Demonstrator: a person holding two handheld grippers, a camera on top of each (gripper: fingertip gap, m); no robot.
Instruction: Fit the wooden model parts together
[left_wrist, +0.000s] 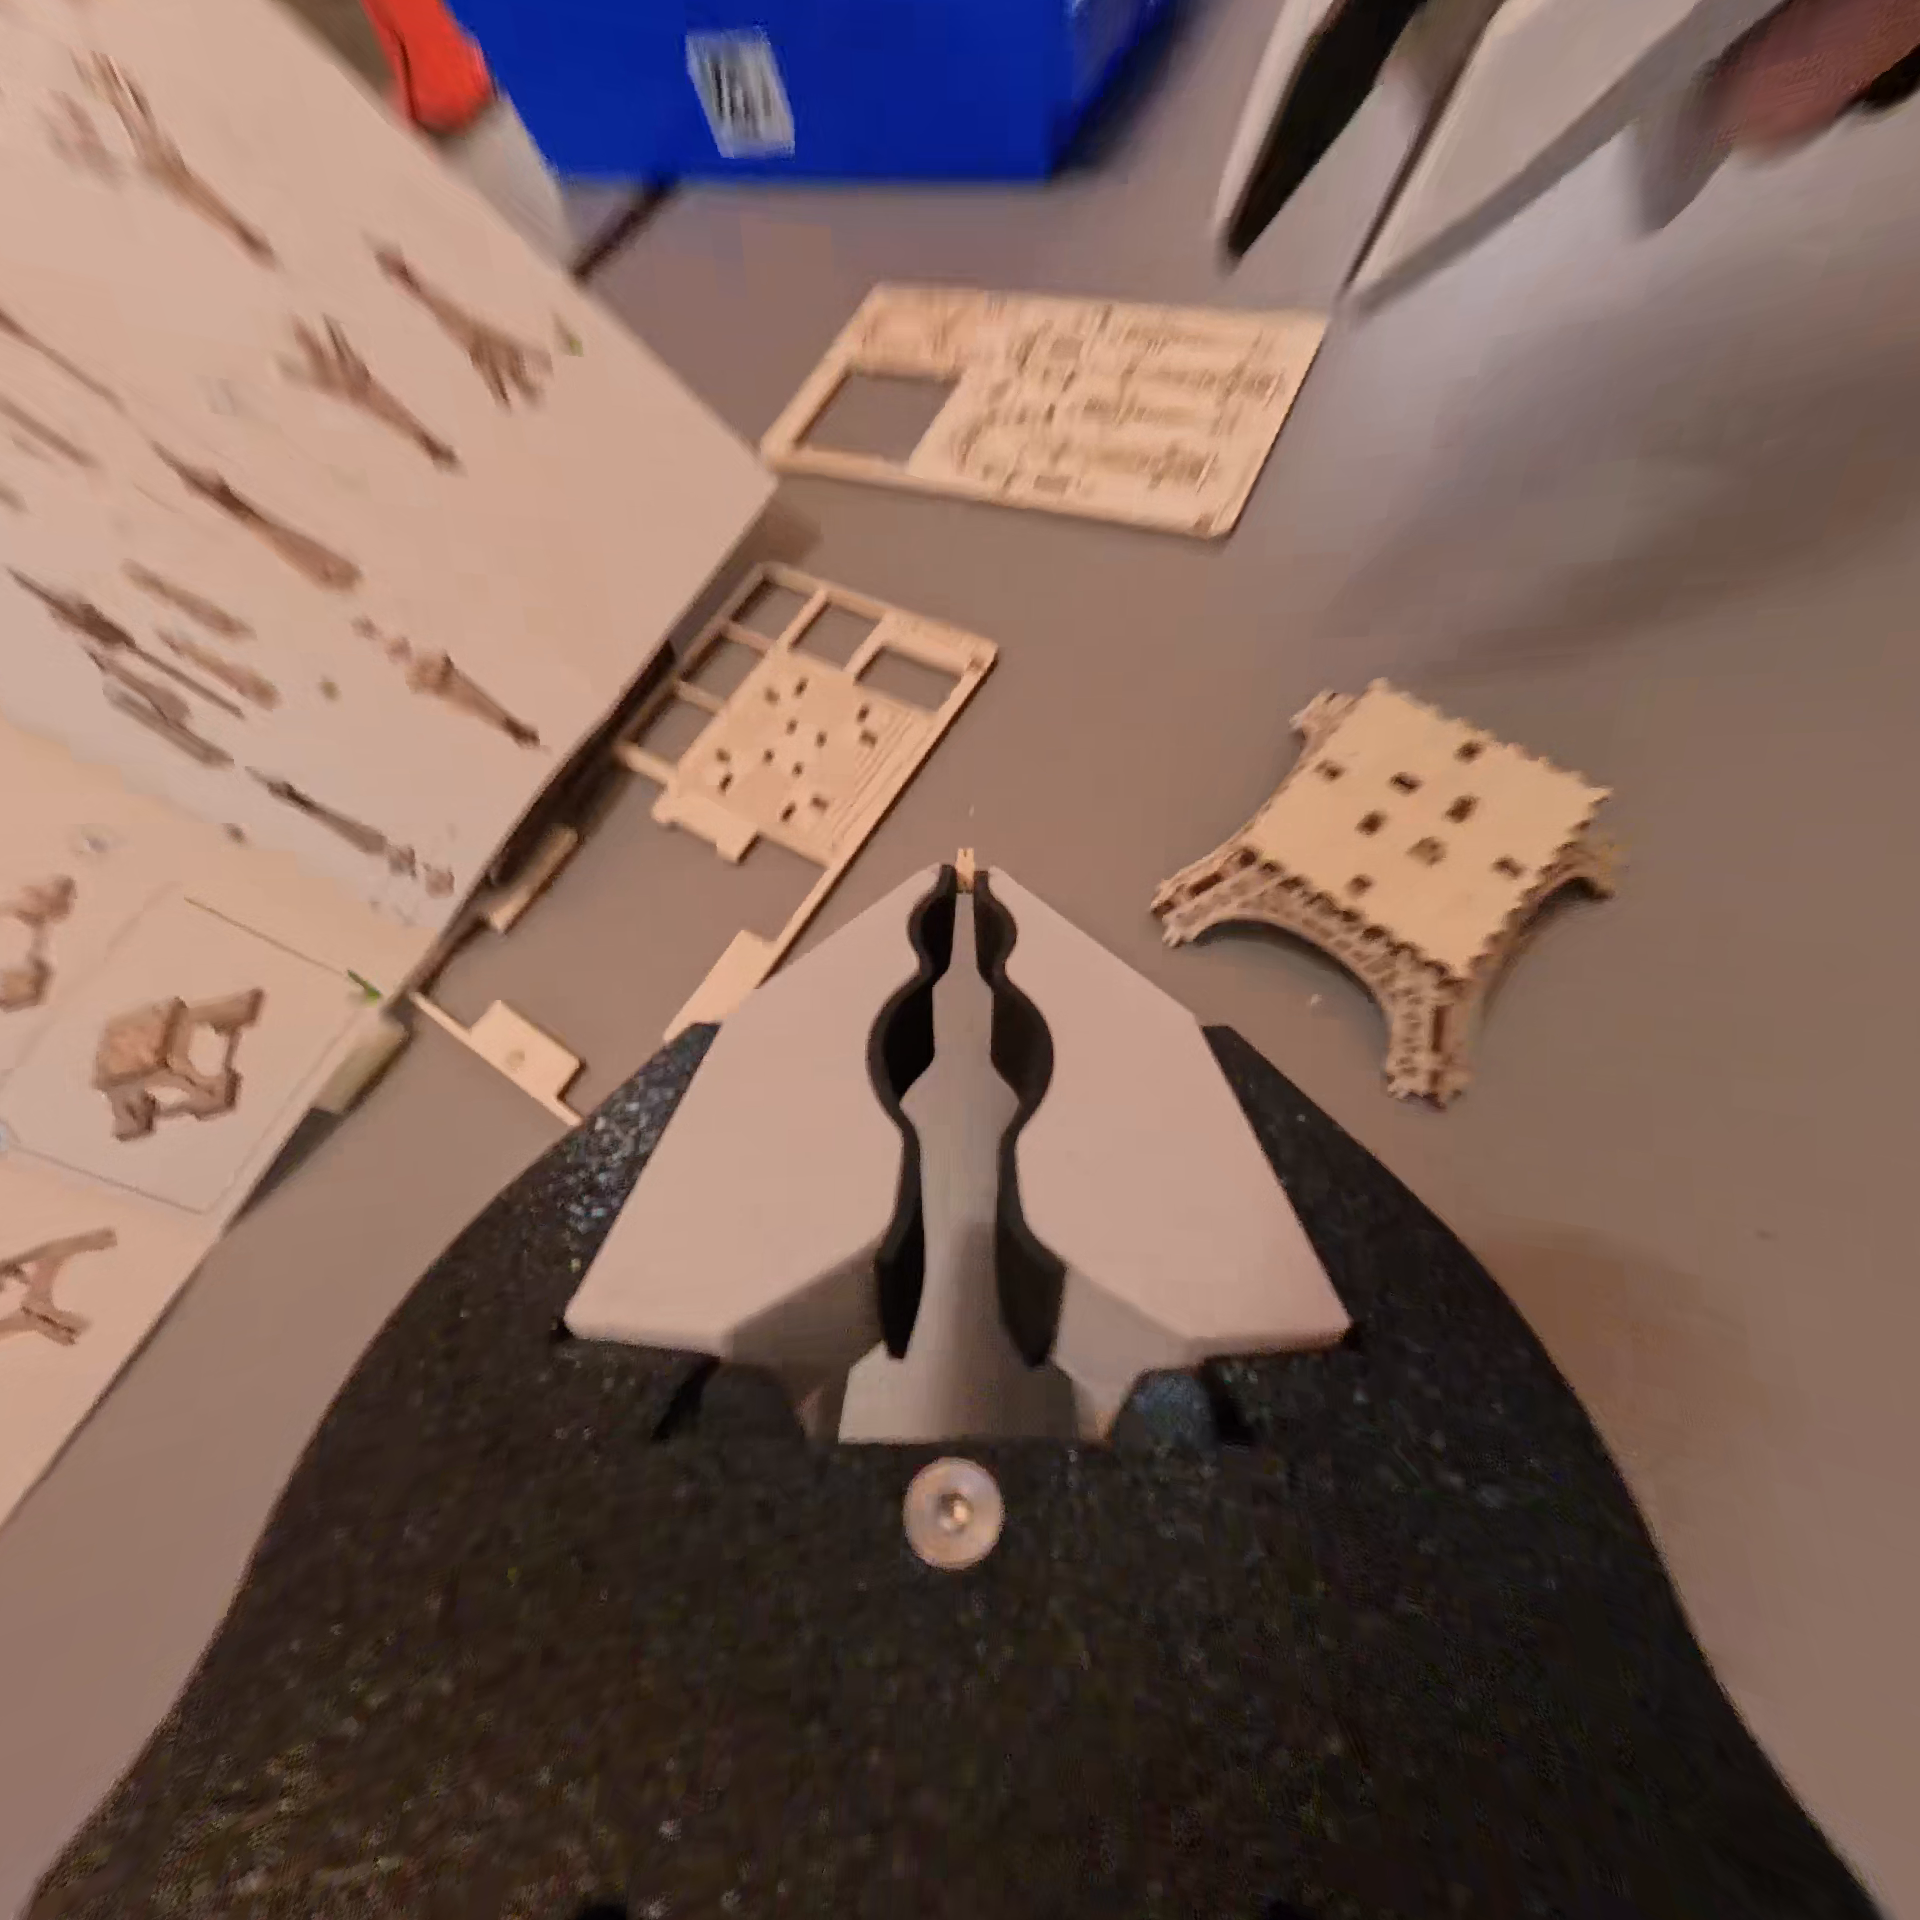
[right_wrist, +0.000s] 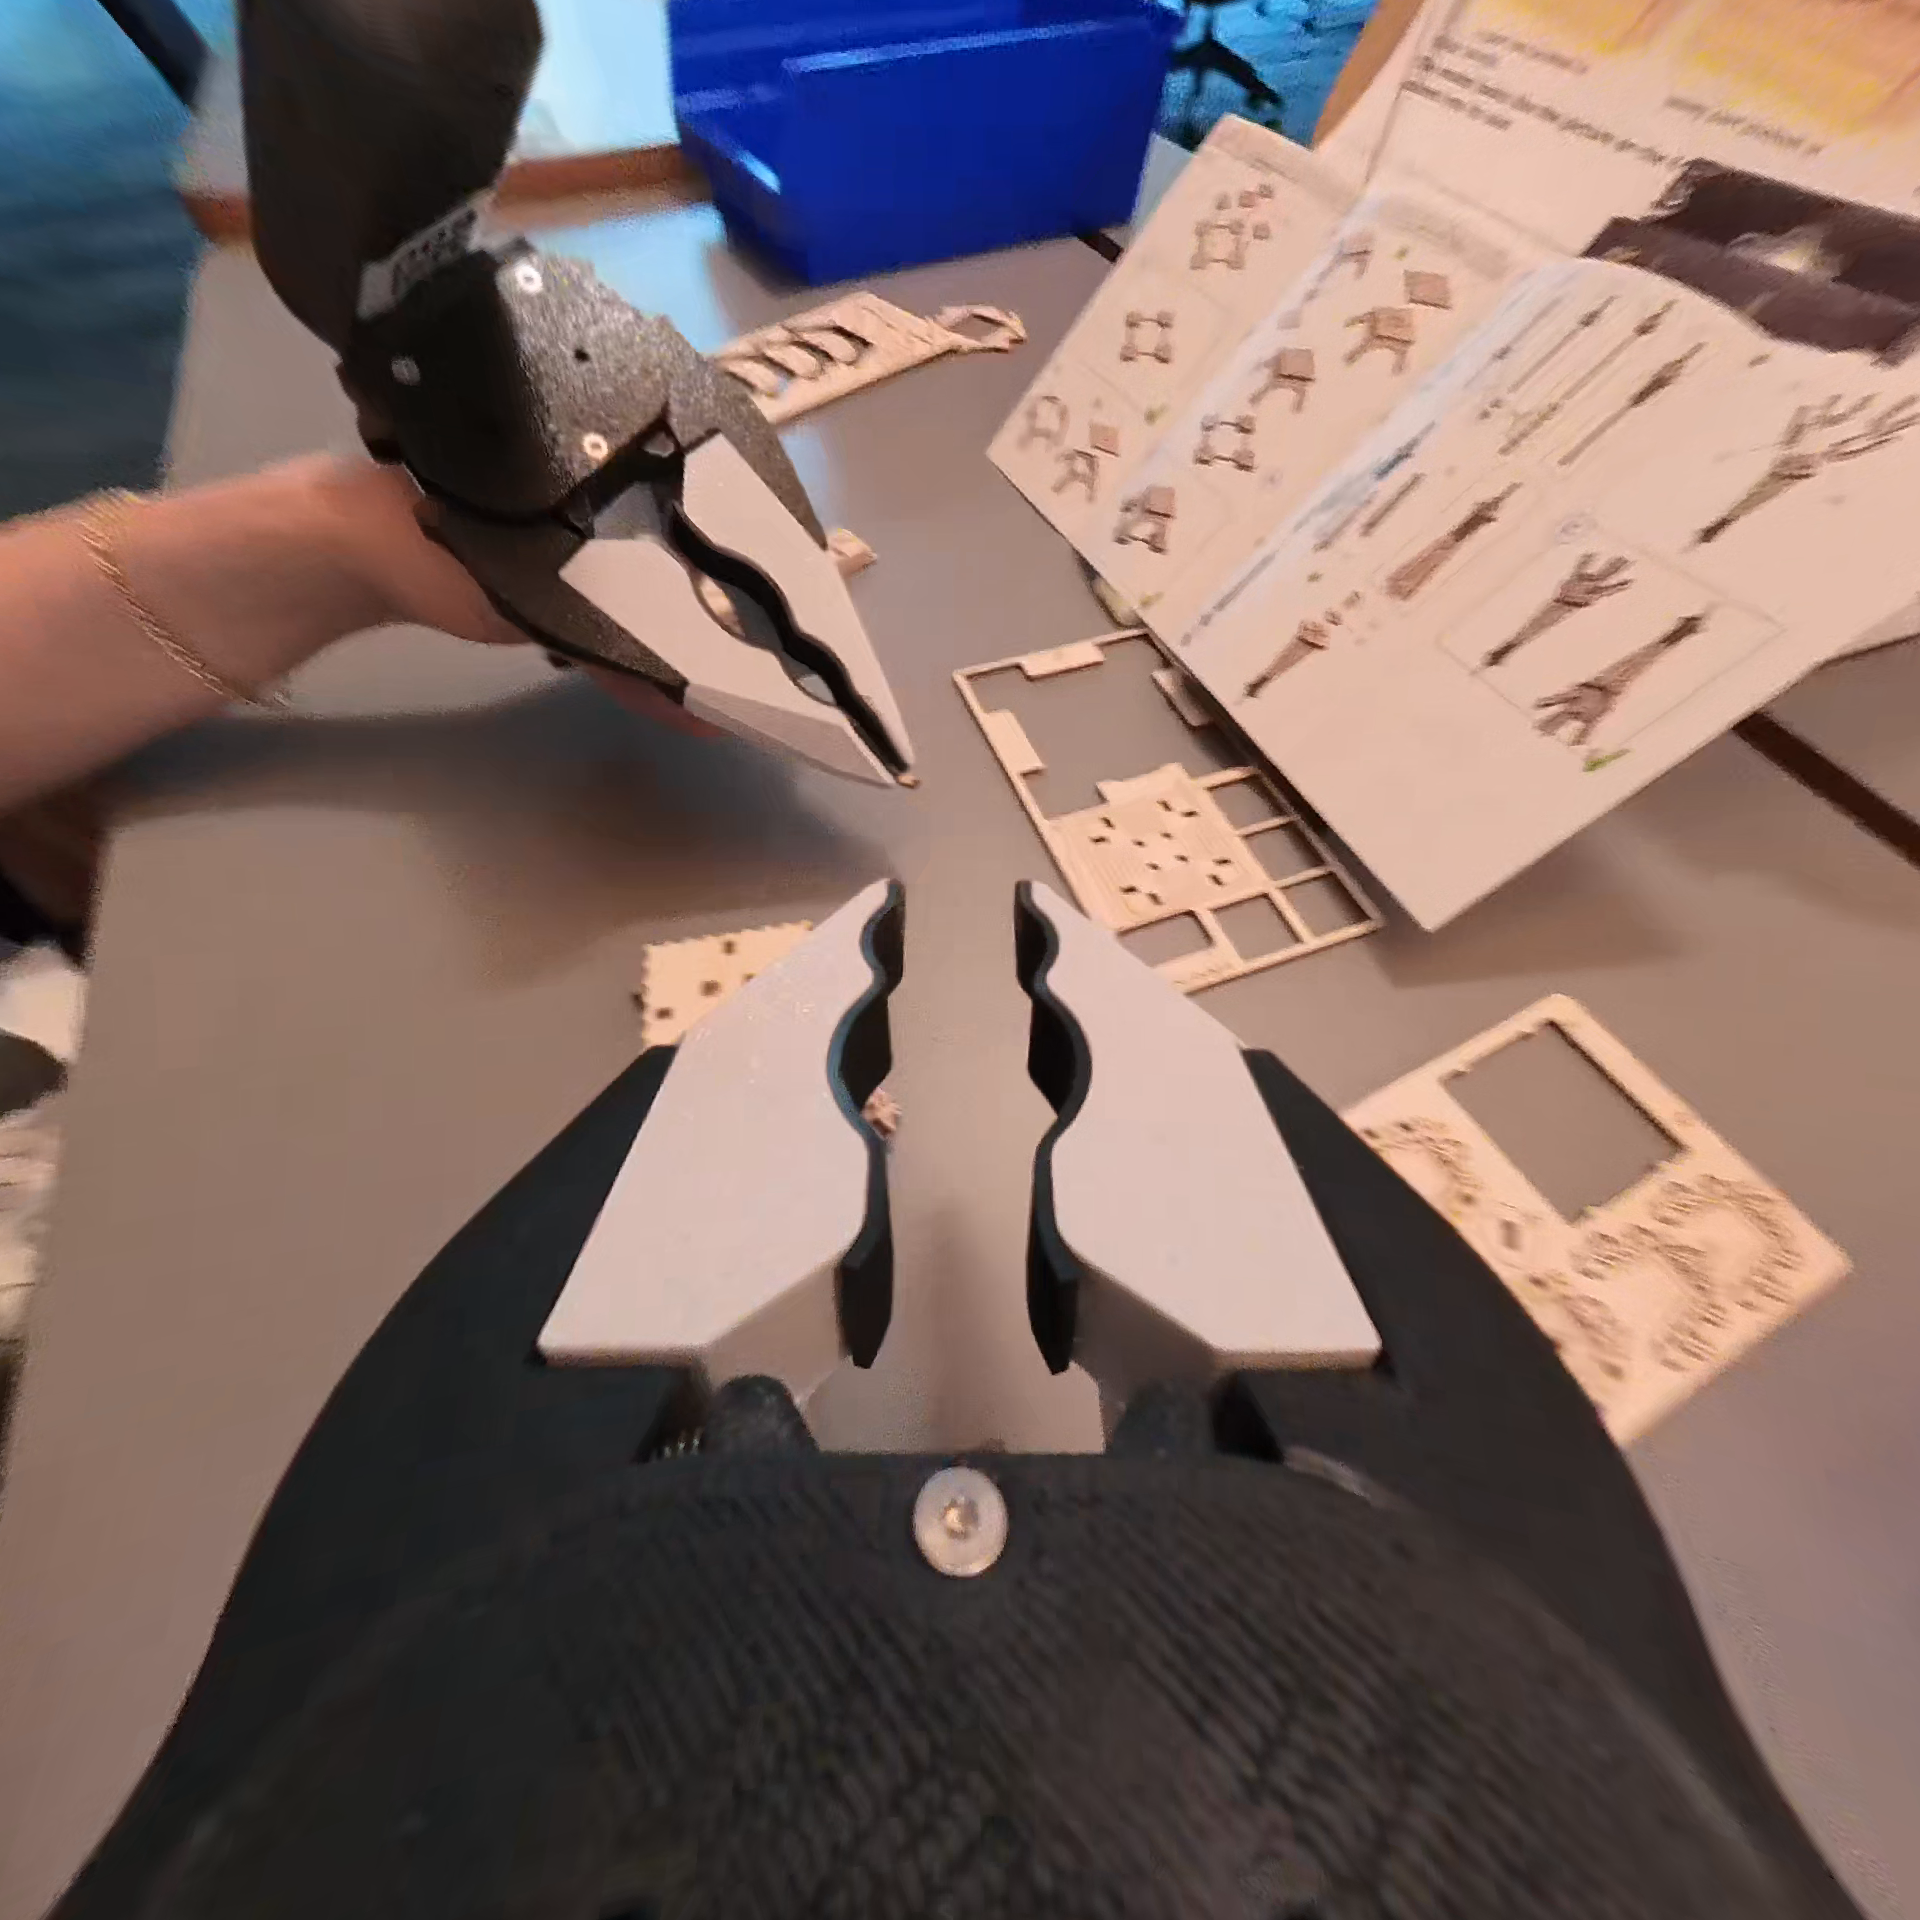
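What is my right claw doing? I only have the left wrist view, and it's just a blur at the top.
Observer: The right claw is open, its jaws apart with nothing between them.
Operator: Where is it aimed?
Observer: At the left claw, which hangs just ahead of it, tip down, pinching a tiny pale wooden piece.
Operator: Is anything below the right one?
Observer: The pale wooden arched tower base lies on the table, partly hidden behind its left finger.
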